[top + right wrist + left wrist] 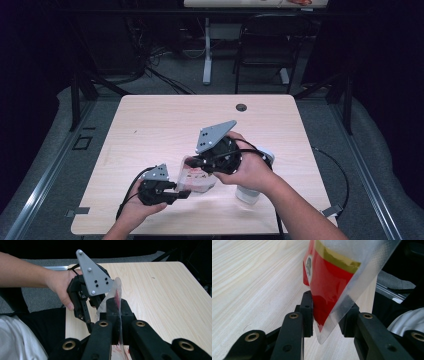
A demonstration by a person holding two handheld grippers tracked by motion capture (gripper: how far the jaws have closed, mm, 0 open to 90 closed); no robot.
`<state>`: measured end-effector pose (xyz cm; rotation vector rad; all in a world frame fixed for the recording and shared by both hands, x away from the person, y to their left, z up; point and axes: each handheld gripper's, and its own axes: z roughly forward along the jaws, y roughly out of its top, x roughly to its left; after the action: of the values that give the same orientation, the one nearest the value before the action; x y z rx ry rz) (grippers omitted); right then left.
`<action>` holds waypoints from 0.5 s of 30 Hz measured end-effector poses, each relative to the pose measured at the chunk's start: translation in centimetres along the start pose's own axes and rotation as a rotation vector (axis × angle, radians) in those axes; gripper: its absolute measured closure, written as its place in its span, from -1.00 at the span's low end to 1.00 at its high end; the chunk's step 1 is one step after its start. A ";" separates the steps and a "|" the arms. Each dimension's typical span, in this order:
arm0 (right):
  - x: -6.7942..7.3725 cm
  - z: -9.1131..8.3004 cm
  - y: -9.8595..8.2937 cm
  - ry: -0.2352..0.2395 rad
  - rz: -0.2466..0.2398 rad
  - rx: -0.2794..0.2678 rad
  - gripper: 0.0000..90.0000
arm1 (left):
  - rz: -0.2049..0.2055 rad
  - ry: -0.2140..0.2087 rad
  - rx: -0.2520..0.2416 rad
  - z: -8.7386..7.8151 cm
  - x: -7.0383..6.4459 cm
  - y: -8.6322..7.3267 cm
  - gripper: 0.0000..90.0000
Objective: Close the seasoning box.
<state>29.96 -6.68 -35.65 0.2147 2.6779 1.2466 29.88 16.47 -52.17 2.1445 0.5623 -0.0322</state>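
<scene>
In the high view, a clear plastic pouch with red printing is held up between the two grippers, above the front half of the pale wooden counter. The left hand-held gripper is seen near the front edge, closed on the pouch's lower left corner. The right hand-held gripper is held higher, near the counter's middle, and is clamped on the pouch's upper edge. A white cylindrical container is partly hidden under the right forearm, near the front right corner; its contents cannot be made out. The far half and the left side of the counter are left bare, with a small round grommet set near the far edge. A black chair is seen on the floor beyond the counter.

In the left gripper view, the pouch's corner is pinched between the narrow-set jaws of the left hand-held gripper. A red label with a gold band is seen through the clear film, and bare wood is spread out to the left.

In the right gripper view, the pouch is seen edge-on, gripped by the nearly closed jaws of the right hand-held gripper. The left hand-held gripper is seen just beyond, close to the counter's near edge. Open counter is spread to the right.
</scene>
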 end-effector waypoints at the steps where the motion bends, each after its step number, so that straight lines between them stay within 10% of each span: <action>1: 0.0 0.0 -0.1 -0.002 0.000 0.003 0.99 | -0.005 0.001 0.002 0.0 0.0 0.0 0.55; 15: -0.1 -0.7 -0.8 -0.019 0.022 -0.010 0.98 | -0.010 0.001 0.045 -0.9 -0.2 0.4 0.62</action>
<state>29.90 -7.72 -35.83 0.2541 2.6597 1.2580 29.70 16.85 -51.27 2.1856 0.5780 -0.0497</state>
